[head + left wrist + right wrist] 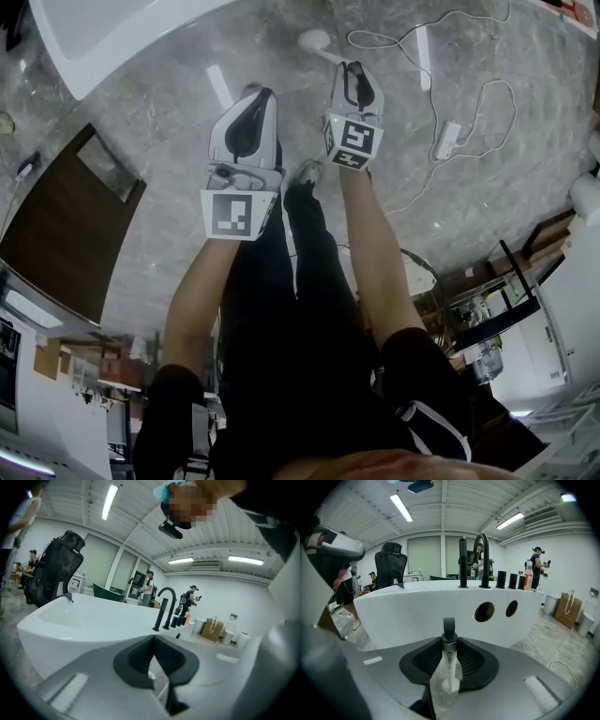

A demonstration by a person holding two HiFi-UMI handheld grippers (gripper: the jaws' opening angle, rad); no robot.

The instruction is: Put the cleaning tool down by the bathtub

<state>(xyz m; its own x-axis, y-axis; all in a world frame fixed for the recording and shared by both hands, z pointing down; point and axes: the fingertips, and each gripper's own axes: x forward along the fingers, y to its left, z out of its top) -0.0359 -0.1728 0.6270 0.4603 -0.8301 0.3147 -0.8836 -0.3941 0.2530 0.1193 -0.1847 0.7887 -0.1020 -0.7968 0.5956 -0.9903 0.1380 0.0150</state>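
White bathtub point(103, 33) sits upper left in the head view on the grey marble floor point(159, 131). The left hand-held gripper point(153, 639) has its pads pressed together at the tips, nothing between them. The right hand-held gripper point(449, 637) pinches the white handle of the cleaning tool point(449, 663), its grey loop end poking past the pads toward the tub's side wall; a white cable point(450, 84) lies on the floor further right.
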